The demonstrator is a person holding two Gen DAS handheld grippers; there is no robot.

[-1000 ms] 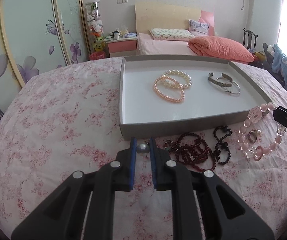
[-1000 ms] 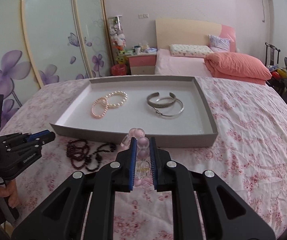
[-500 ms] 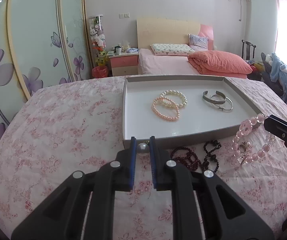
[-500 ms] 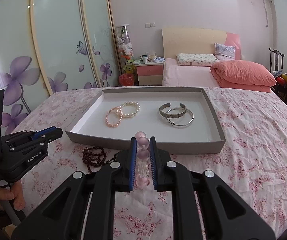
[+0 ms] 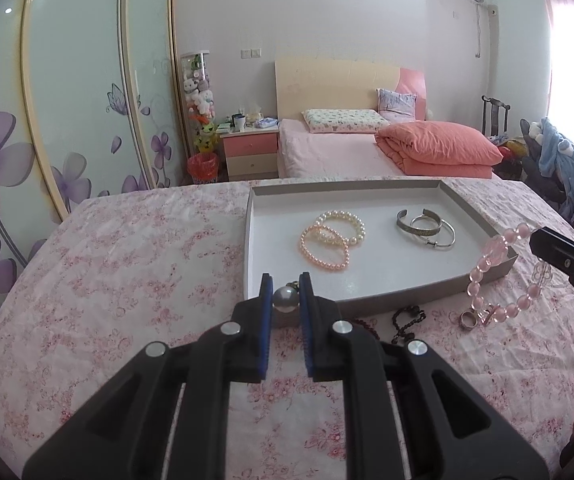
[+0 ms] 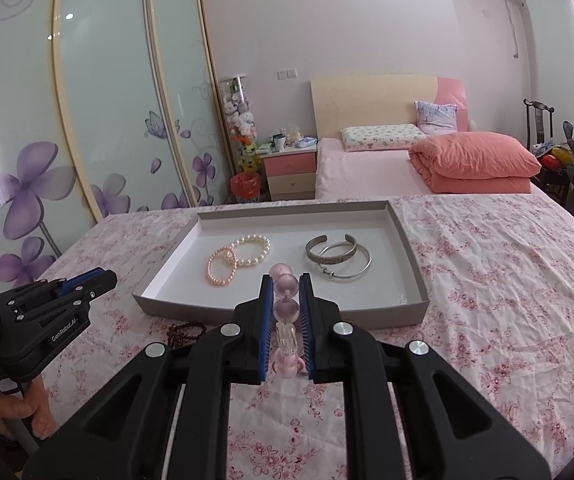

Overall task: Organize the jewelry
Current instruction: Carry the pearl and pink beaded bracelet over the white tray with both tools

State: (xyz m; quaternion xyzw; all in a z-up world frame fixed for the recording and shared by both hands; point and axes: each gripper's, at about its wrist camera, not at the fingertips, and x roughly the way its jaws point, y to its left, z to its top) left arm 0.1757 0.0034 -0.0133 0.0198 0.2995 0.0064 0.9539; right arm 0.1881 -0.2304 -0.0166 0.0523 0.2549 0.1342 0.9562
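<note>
1. Left wrist view: your left gripper (image 5: 285,295) is clamped on a grey pearl piece (image 5: 285,298), held at the near-left edge of the grey tray (image 5: 387,302). Inside the tray already lie two pearl bracelets (image 5: 333,240) toward its middle and the silver bangles (image 5: 427,227) toward its right side; those look sorted. In front of the tray, on the floral bedspread (image 5: 127,264), dark beaded strands (image 5: 407,318) and a small ring (image 5: 468,320) remain loose. The pink bead bracelet (image 5: 503,280) hangs from your right gripper off the tray's near-right corner.

2. Right wrist view: your right gripper (image 6: 285,294) is closed on the pink bead bracelet (image 6: 285,308), just short of the tray's (image 6: 415,280) near wall. The left gripper (image 6: 103,280) sits left of the tray, and dark beads (image 6: 187,332) lie before the tray's near-left corner.

3. Judgement: you're roughly halfway. Both held pieces need setting down inside the tray, then the dark strands and ring follow.
</note>
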